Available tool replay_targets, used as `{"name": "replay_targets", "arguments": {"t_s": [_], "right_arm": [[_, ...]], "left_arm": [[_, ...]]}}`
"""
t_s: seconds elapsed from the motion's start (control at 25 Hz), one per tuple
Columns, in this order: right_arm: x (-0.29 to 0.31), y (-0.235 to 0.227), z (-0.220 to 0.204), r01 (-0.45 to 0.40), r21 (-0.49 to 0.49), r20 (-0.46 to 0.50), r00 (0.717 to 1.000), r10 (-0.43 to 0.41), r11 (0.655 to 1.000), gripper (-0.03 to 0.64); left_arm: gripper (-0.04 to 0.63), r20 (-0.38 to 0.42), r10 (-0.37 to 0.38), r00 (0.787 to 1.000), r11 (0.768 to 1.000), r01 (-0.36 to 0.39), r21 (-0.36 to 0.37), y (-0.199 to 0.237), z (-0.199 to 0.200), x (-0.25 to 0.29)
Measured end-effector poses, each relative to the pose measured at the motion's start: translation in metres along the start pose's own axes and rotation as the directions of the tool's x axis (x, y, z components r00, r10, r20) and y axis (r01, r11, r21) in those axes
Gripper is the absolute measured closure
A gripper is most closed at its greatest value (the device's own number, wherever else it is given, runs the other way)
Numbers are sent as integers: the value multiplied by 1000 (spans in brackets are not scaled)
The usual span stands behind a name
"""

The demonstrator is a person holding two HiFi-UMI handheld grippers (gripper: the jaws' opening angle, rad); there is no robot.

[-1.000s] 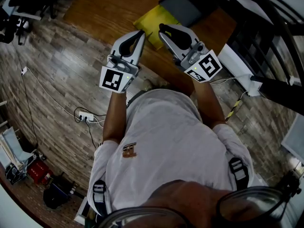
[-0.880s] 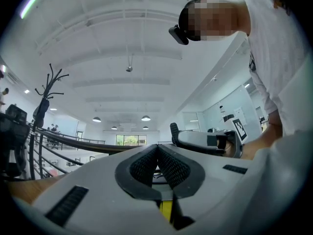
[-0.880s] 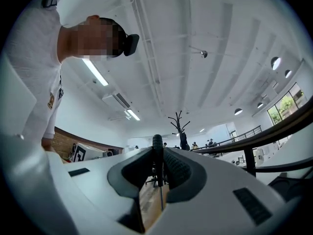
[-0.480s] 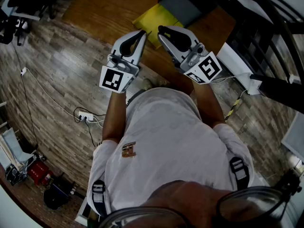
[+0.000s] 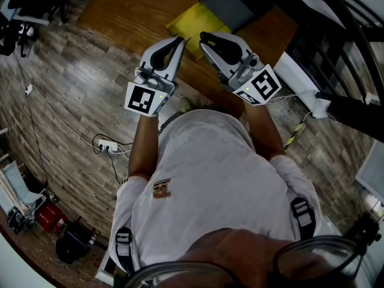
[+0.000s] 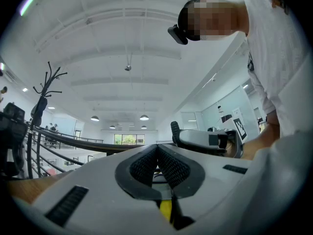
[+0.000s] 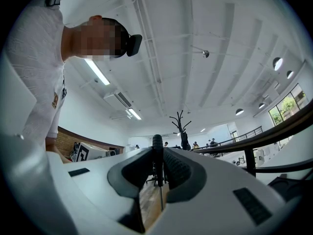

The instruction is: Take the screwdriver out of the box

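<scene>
My right gripper (image 7: 157, 152) is shut on the screwdriver (image 7: 157, 143). Its black ribbed handle sticks out past the fingertips, and its thin shaft (image 7: 161, 197) runs back between the pads. In the head view the right gripper (image 5: 205, 39) is held up over the near edge of the wooden table (image 5: 138, 11), just in front of the yellow box (image 5: 191, 24). My left gripper (image 5: 177, 42) hangs beside it, a little to the left, jaws shut with nothing between them. The left gripper view shows its pads (image 6: 171, 168) pressed together at the tip.
A grey flat piece (image 5: 229, 8) lies next to the yellow box on the table. A black railing (image 5: 336, 35) runs at the right. Cables and a power strip (image 5: 108, 147) lie on the wood floor at the left. My own body fills the lower head view.
The right gripper has shifted very slightly left and up with the screwdriver. The left gripper has hardly moved.
</scene>
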State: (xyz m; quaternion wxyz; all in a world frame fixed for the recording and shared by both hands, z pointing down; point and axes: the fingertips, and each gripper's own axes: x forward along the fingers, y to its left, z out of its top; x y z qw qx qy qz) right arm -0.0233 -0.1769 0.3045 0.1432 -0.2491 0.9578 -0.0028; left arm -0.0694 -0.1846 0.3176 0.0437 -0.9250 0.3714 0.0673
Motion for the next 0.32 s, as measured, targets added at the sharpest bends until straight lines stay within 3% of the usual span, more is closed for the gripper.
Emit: {"name": "replay_targets", "arguments": {"t_s": [0.32], "right_arm": [[-2,1,-5,-4,-3,-7,1000,4,1000,535]], "left_arm": [[577,-2,2,1000,1000,-2,1,-1,-3,-1]]}}
